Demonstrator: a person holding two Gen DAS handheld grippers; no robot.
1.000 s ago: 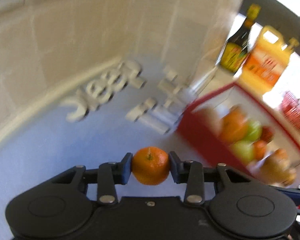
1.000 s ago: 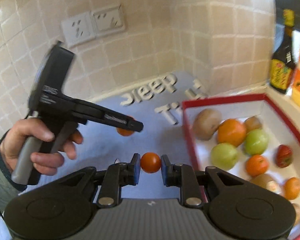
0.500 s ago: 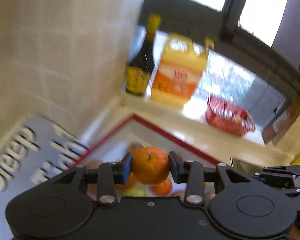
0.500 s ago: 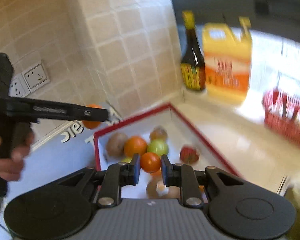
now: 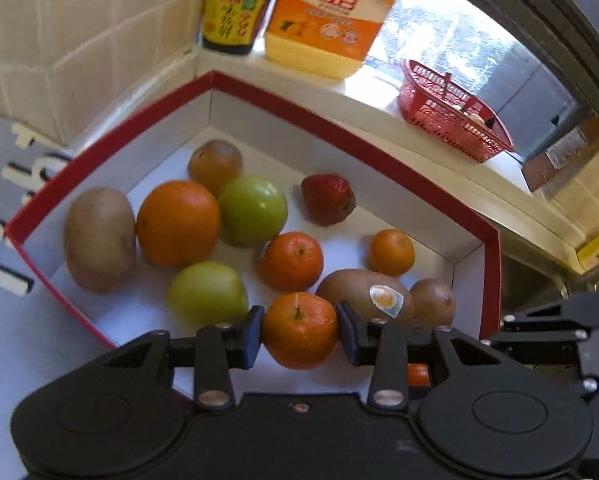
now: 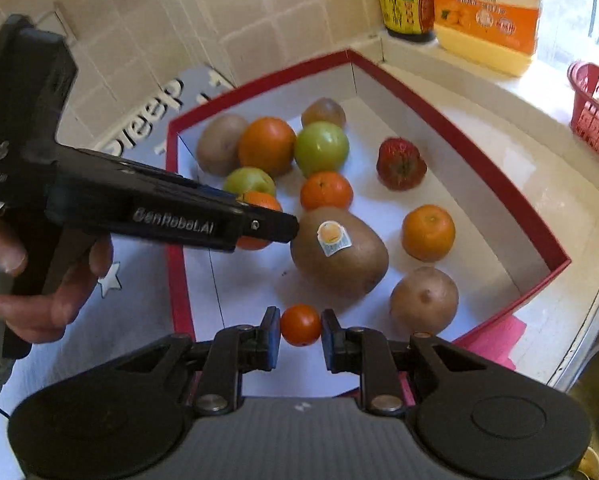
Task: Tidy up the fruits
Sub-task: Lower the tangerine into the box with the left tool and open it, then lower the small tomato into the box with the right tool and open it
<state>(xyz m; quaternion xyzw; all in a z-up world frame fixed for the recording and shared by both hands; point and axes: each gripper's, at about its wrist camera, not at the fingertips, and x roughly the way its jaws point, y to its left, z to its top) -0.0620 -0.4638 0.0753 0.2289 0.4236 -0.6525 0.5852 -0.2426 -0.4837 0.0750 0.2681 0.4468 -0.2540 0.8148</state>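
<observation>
Mandarin pinched in left tool, small tomato in right tool, both over the red box. Next, I judge: lower into free spots and release.

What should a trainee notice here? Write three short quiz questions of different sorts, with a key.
1. True or false: the strawberry lies inside the red box.
2. What is the left tool shut on? A. a green apple B. a mandarin C. a kiwi
3. Fill in: the right tool is shut on a small red ___.

Key
1. True.
2. B: the mandarin sits between its pads, over the box.
3. tomato
</observation>
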